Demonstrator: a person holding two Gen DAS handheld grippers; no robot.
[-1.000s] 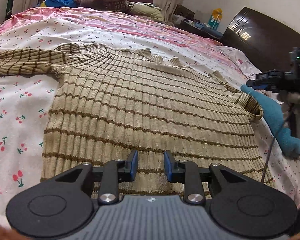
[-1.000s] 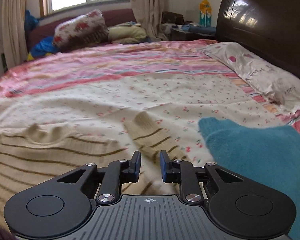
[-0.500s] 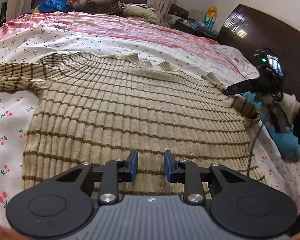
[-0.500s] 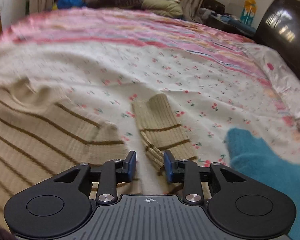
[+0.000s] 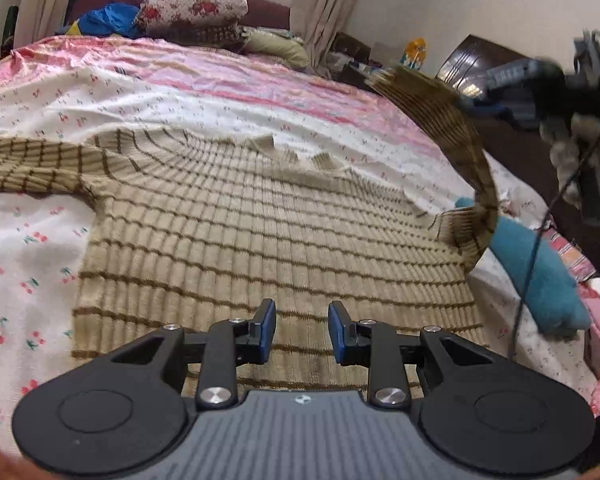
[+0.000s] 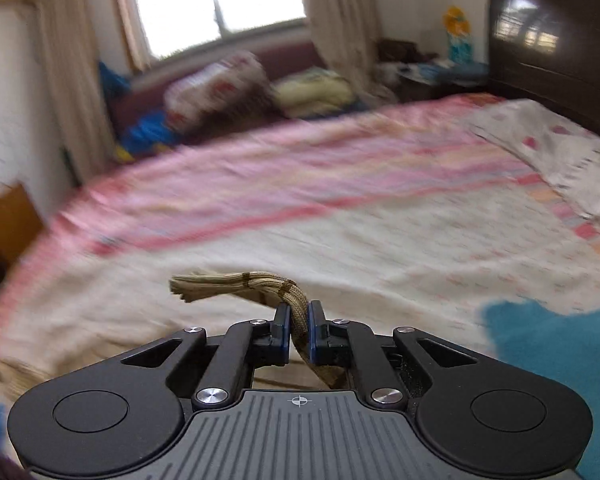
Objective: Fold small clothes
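Sleeve [image 6: 296,316] pinched in right claw [image 6: 299,334], just closed; bed [image 6: 340,216] blurred.

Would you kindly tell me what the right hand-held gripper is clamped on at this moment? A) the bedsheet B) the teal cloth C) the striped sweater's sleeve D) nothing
C: the right hand-held gripper has its blue pads pressed on the sleeve of the striped sweater, lifted off the bed.
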